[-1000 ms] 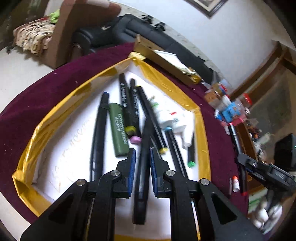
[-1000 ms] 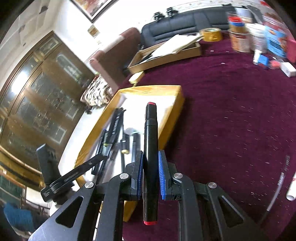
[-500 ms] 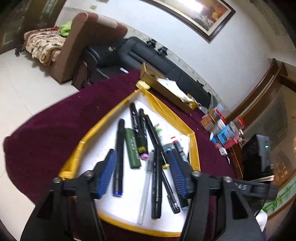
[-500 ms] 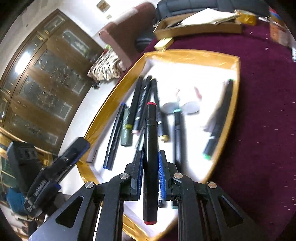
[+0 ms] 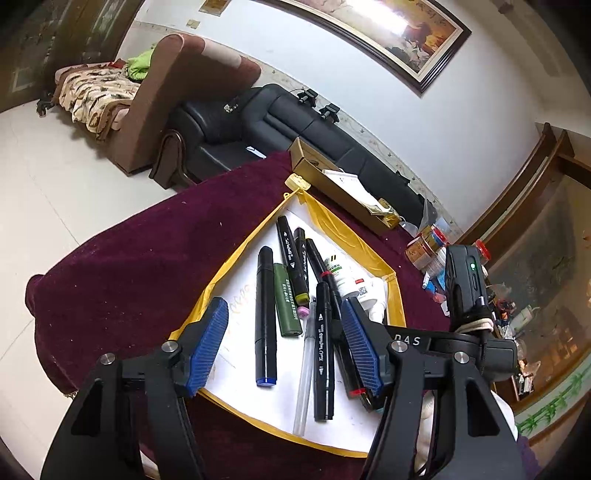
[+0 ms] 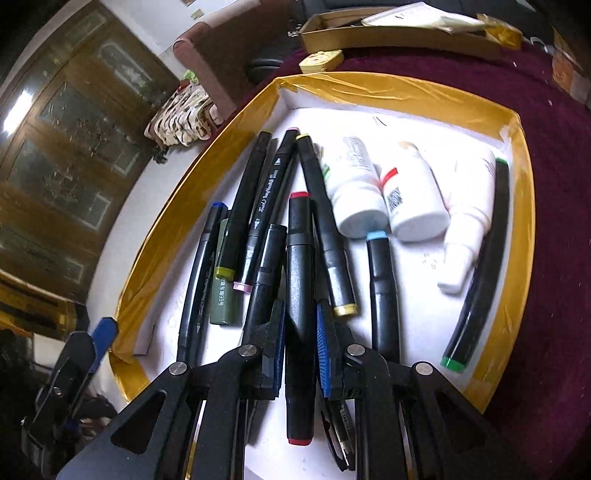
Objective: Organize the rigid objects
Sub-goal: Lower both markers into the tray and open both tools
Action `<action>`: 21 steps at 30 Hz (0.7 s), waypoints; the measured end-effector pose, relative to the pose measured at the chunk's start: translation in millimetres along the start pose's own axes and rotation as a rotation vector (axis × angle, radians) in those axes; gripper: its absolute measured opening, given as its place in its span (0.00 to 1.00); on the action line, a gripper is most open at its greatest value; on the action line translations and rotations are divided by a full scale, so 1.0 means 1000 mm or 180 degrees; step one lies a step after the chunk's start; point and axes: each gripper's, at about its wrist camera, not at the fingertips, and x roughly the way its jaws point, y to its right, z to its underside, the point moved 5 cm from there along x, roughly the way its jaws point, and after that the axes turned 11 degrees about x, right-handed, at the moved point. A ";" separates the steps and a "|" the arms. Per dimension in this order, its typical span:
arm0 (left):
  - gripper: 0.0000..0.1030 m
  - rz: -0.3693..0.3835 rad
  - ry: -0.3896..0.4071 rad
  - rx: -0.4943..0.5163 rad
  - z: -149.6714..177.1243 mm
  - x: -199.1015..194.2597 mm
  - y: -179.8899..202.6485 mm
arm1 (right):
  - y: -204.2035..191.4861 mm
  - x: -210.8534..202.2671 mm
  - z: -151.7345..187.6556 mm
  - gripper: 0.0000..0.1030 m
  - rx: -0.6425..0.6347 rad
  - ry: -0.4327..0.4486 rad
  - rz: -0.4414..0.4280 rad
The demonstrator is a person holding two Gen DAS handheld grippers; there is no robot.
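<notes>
A white tray with gold tape rim (image 5: 236,254) (image 6: 406,88) lies on the maroon table and holds several black markers and white bottles (image 6: 356,192). My right gripper (image 6: 301,328) is shut on a black marker with red ends (image 6: 300,258), low over the tray among the other markers. My left gripper (image 5: 282,343) is open and empty, raised above the tray's near end; a blue-ended marker (image 5: 266,325) lies below between its fingers. The right gripper's body shows at the right of the left wrist view (image 5: 443,339).
A gold cardboard box with papers (image 5: 340,188) (image 6: 399,29) sits beyond the tray. Jars and small clutter (image 5: 432,251) stand at the table's right. A black sofa (image 5: 280,122) and a brown armchair (image 5: 177,92) are behind the table.
My left gripper opened, let go of a black marker and lifted back from the tray. My right gripper carried the red-ended marker from over the cloth down into the tray.
</notes>
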 end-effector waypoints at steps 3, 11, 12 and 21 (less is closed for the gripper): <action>0.61 0.0000 0.0003 0.0037 0.001 0.000 0.004 | -0.013 0.003 -0.002 0.14 -0.0318 0.0079 0.0163; 0.62 -0.0013 -0.0025 0.0108 0.006 -0.005 0.010 | -0.002 -0.023 -0.017 0.24 -0.0189 0.0405 0.0320; 0.62 -0.0026 -0.0013 0.0109 0.005 -0.006 0.010 | 0.001 -0.029 -0.016 0.24 -0.0149 0.0432 0.0275; 0.64 -0.0077 0.0005 0.0228 0.008 -0.008 0.021 | -0.005 -0.018 0.008 0.25 -0.0148 0.0094 -0.0123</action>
